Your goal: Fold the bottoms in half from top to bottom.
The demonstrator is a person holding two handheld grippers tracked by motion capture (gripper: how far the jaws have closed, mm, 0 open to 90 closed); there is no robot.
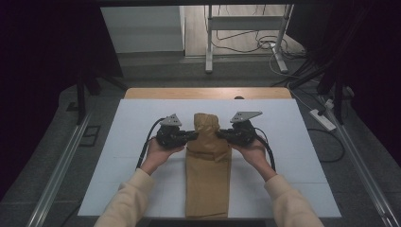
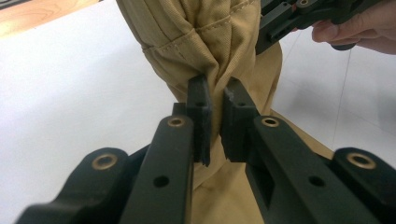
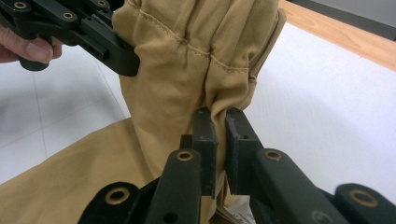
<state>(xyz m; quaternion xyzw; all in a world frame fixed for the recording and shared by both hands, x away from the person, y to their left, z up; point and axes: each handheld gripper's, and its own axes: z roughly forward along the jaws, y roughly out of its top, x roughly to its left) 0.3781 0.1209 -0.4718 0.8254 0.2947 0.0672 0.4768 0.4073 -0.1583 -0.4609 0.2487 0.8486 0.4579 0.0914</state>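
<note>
While lying lengthwise on the white tabletop, tan garment already raised and bunched at its far end. Left tool and right tool clamped on cloth at either side. Likely mid-fold; laying down and flattening left.

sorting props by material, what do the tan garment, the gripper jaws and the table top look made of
Tan garment: woven cotton-like twill, matte, with visible weave and stitched seams. Jaws: matte black rigid plastic, probably, with brass-coloured rivets. Table top: a smooth white sheet, faintly lined, over wood whose grain shows at the far edge.
</note>
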